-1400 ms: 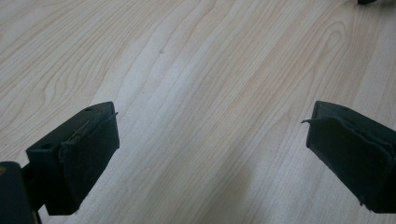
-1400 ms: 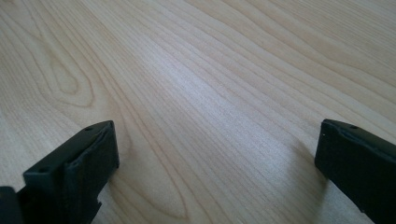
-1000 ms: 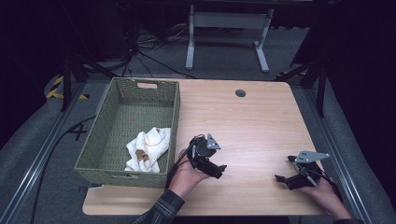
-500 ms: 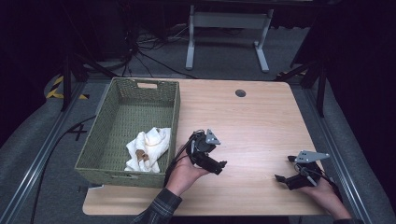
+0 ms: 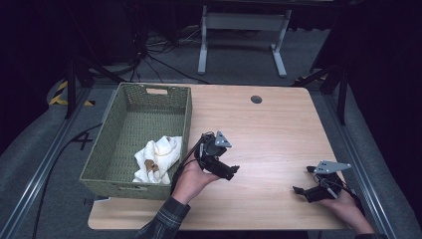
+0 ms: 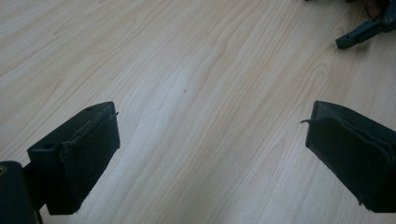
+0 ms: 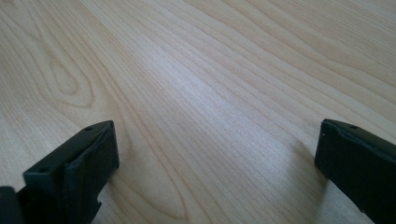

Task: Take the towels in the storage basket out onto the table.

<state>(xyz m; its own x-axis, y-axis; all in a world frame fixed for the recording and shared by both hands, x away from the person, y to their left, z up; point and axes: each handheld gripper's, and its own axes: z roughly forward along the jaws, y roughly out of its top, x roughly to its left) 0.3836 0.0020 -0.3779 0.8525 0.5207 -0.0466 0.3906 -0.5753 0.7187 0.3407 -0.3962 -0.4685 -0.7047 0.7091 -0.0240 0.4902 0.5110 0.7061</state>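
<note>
while the left gripper [image 5: 230, 171] hangs over the pale wooden table [image 5: 268, 129] just beside the woven green rectangular basket [image 5: 130, 129], its black jaws stand wide apart with bare wood between them. a crumpled white cloth [image 5: 157, 157] lies inside that basket, at about nine o'clock from the left gripper, apart from it; a small brown thing on the cloth is too blurred to tell. the right gripper [image 5: 300, 190], near the table's edge at four o'clock from the left one, likewise has its jaws spread, holding nothing.
</note>
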